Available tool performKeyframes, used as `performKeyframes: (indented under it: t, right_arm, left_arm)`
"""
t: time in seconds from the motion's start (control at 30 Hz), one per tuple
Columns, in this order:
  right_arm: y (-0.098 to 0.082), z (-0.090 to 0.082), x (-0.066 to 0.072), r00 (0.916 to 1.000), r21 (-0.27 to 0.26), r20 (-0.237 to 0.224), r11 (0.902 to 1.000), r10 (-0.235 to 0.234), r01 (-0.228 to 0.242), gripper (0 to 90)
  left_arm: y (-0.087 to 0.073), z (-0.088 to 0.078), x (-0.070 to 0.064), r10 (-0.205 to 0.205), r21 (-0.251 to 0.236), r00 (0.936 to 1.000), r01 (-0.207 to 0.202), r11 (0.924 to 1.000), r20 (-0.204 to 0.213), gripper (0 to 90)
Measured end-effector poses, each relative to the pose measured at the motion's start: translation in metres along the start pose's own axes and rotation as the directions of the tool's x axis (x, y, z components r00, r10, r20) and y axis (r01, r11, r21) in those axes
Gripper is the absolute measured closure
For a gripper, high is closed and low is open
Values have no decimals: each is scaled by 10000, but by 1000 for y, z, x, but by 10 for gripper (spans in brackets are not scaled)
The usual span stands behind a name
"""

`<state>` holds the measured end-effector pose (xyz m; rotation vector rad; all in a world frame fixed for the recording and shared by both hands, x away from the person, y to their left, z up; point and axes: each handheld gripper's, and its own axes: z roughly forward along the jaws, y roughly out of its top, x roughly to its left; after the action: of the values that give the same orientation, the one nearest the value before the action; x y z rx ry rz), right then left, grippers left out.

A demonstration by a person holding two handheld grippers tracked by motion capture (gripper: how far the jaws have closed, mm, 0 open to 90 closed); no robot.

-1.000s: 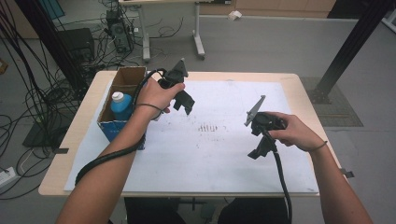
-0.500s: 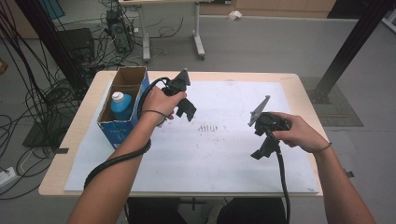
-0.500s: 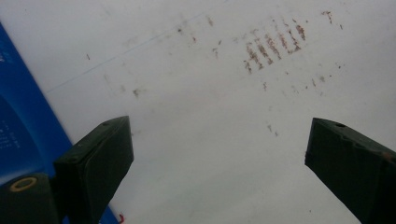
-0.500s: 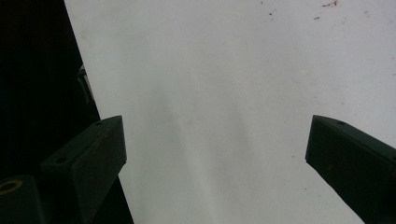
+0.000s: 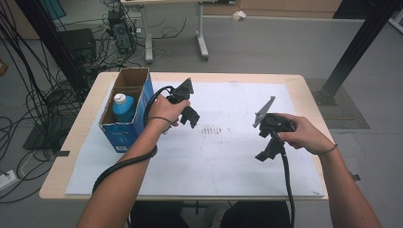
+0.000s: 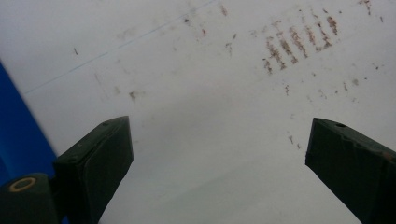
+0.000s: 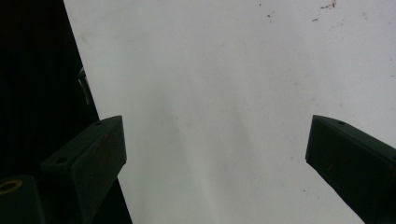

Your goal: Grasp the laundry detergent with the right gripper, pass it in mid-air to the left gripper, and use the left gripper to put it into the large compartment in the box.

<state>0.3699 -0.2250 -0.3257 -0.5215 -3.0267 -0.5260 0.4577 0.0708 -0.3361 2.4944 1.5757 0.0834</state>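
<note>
1. The blue bottle (image 5: 123, 108) with a white cap stands upright inside the open cardboard box (image 5: 138, 88), in the box's near half; the box sits on the white sheet (image 5: 223, 161) at its left edge.
2. The left gripper (image 5: 190, 116) hangs just to the right of the box, near it but not touching it, above the white sheet. The bottle lies to the left of this gripper, with the box's blue wall between them.
3. In the left gripper view its two black jaws stand wide apart with nothing between them, only the sheet below; the box's blue side (image 6: 18, 126) shows at the left edge.
4. A patch of brown marks (image 5: 212, 129) lies on the sheet right of the box, just beyond the left gripper.
5. The right gripper (image 5: 266, 153) is held well apart from the box, over the right half of the sheet. Its jaws are spread wide and empty too.
6. White print shows on the box's front face, too small to read. I cannot make out a label on the bottle.
</note>
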Motion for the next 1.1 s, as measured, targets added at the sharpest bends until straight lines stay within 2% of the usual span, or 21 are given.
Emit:
performKeyframes:
  t: [0.33, 1.1]
  right_arm:
    - [-1, 1, -1, 10000, 19, -7, 10000, 56, -56, 46]
    - [2, -3, 2, 10000, -54, 61, 10000, 38, -37, 46]
  left_arm:
    - [-3, 12, 1, 24, 176, 10000, -23, 9998, -39, 79]
    - [-6, 13, 2, 54, 353, 10000, -54, 9994, 14, 78]
